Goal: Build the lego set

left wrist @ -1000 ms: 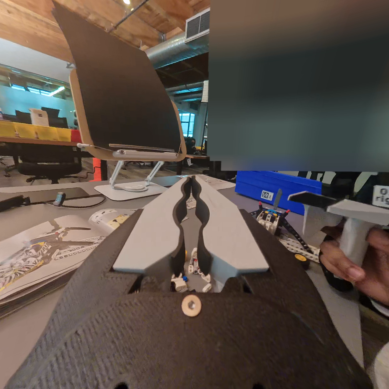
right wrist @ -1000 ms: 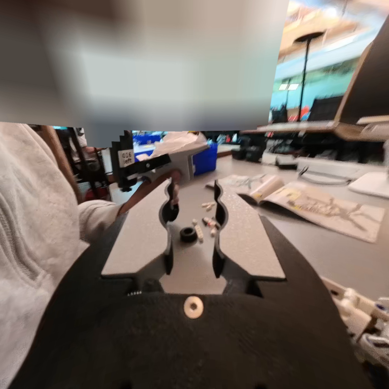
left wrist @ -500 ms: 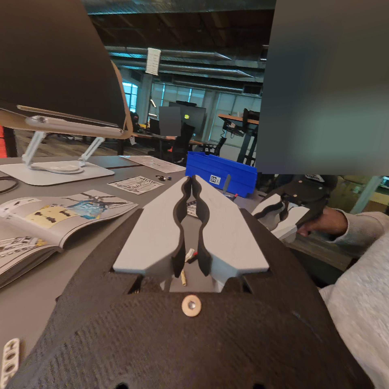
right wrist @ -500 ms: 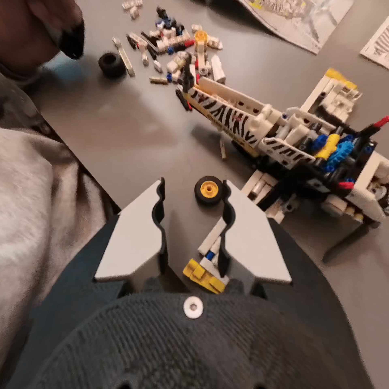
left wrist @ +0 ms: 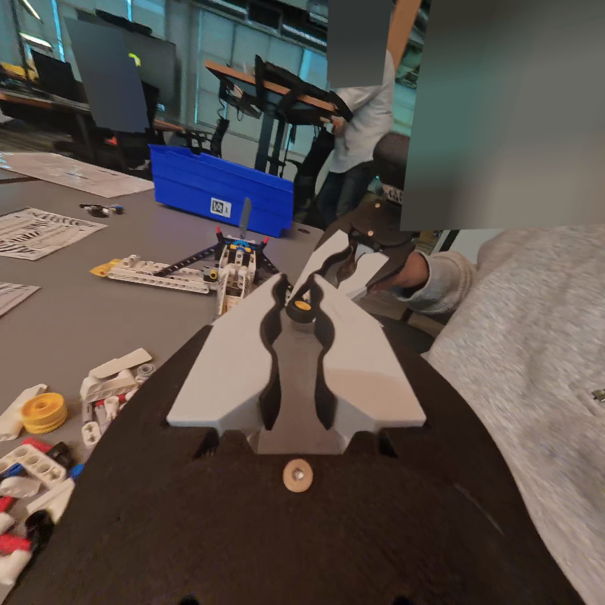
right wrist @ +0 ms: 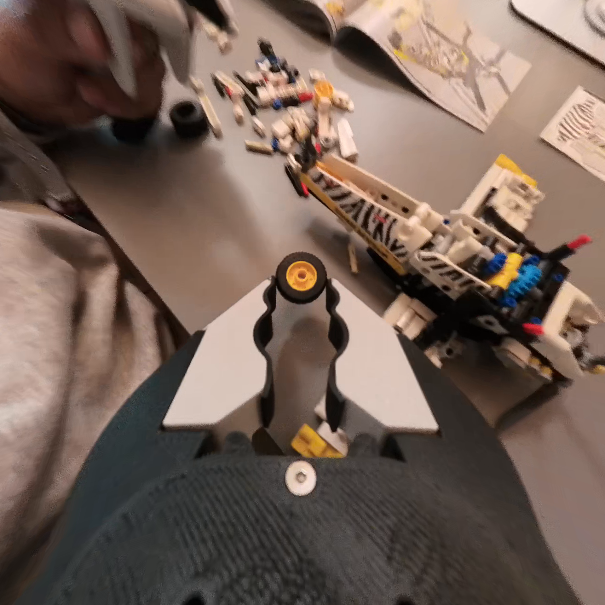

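Note:
A small wheel (right wrist: 301, 276), a black tyre on a yellow hub, sits at the tips of my right gripper (right wrist: 300, 286). Both pads press against the tyre's sides, low over the grey table (right wrist: 203, 209). The left wrist view shows the same wheel (left wrist: 301, 309) with the right gripper's white fingers (left wrist: 319, 255) coming down on it. My left gripper (left wrist: 298, 281) is slightly open and empty, hovering above the table with the wheel seen through its gap. The part-built white, zebra-striped Lego model (right wrist: 442, 262) lies just right of the wheel, and shows in the left wrist view (left wrist: 232, 271).
Loose Lego pieces (right wrist: 288, 108) and a bare black tyre (right wrist: 188, 118) lie farther back; more pieces (left wrist: 98, 393) and a yellow hub (left wrist: 44, 412) lie left. A blue bin (left wrist: 222, 196), an open instruction booklet (right wrist: 425, 49) and sticker sheets (left wrist: 36, 229) are on the table. A person's grey sleeve (left wrist: 523, 360) is right. The gap from one gripper's tips to the other's is roughly 11 cm. The left tips stand about 15 cm off the yellow hub (left wrist: 44, 412). Seen from the right wrist view (right wrist: 321, 90) as well.
My right gripper moved forward and closed from wide open onto the wheel. My left gripper went from shut to slightly open and swung right toward the model.

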A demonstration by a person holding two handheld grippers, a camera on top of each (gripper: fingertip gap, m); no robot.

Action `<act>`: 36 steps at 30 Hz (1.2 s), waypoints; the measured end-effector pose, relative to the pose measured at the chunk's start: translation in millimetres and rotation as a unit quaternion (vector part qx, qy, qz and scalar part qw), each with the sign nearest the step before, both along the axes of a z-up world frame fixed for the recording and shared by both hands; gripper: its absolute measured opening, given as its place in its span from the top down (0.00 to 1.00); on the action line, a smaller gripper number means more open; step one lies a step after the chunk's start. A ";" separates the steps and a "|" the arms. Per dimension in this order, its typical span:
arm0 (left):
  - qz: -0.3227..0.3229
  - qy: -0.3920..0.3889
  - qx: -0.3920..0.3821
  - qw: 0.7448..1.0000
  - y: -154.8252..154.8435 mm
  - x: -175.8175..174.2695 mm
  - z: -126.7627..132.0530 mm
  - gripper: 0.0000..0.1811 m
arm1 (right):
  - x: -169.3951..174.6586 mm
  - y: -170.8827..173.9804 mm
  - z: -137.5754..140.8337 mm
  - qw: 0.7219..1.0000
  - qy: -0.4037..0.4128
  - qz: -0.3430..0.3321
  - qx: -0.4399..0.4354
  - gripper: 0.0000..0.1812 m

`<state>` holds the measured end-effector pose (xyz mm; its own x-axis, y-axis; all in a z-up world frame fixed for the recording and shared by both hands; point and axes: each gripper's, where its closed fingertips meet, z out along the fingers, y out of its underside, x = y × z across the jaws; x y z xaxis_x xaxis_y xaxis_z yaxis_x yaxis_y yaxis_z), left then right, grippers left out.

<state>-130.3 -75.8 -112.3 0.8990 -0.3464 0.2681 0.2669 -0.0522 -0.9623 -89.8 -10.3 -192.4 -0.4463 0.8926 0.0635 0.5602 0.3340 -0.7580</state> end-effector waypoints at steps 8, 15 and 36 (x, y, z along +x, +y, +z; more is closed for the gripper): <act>-0.061 0.030 -0.058 0.996 13.5 34.4 -18.2 0.61 | 1.9 -58.6 36.6 0.948 -0.075 0.103 -0.290 0.85; -0.107 0.098 -0.041 0.989 4.1 59.4 -19.1 0.86 | 4.9 -74.4 51.7 0.863 -0.199 0.148 -0.440 0.84; -0.045 -0.037 -0.060 0.997 10.7 14.7 -16.0 0.92 | -29.8 -53.7 46.5 0.976 0.032 0.178 -0.125 0.83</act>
